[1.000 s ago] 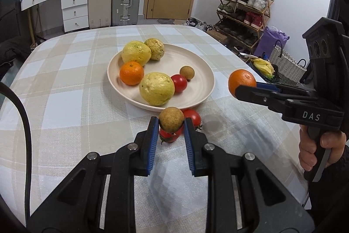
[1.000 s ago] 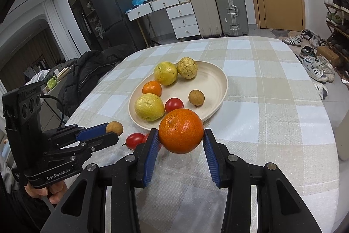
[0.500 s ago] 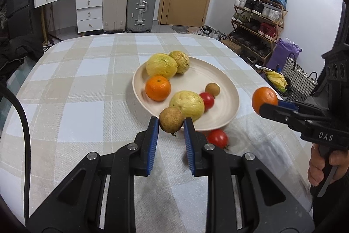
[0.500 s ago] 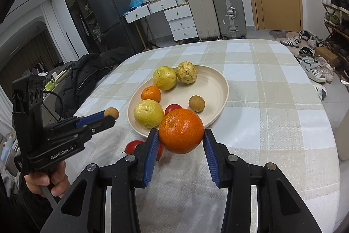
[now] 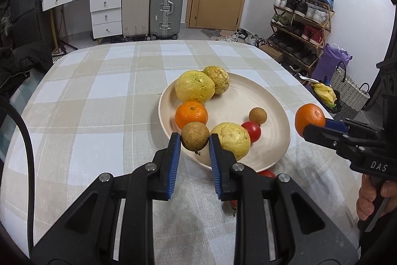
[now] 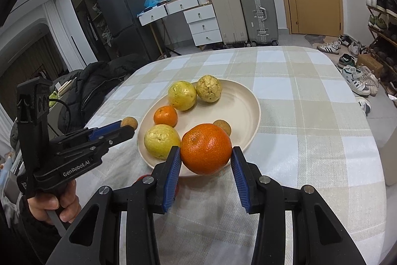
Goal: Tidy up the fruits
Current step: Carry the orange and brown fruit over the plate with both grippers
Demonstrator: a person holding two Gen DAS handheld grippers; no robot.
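Observation:
A cream plate (image 5: 278, 113) (image 6: 243, 101) on the checked tablecloth holds two yellow guavas, a knobbly pale fruit, a small orange (image 5: 191, 114), a red tomato (image 5: 251, 131) and a small brown longan (image 5: 258, 115). My left gripper (image 5: 194, 139) (image 6: 127, 124) is shut on another brown longan (image 5: 194, 136), held above the plate's near left rim. My right gripper (image 6: 206, 153) (image 5: 311, 122) is shut on a large orange (image 6: 206, 148), hovering at the plate's near right side. Two red tomatoes (image 5: 265, 173) lie on the cloth in front of the plate, mostly hidden behind my fingers.
The table (image 5: 99, 103) drops off at its far and right edges. Beyond it stand suitcases (image 5: 167, 8), white drawers (image 5: 105, 16), a door and a shoe rack (image 5: 301, 16). A dark jacket (image 6: 99, 81) lies at the table's left side. A hand (image 5: 372, 195) grips the right tool's handle.
My left gripper has carried the longan leftward and forward, from above the loose tomatoes to over the plate's near left rim. The right gripper with the orange has barely moved.

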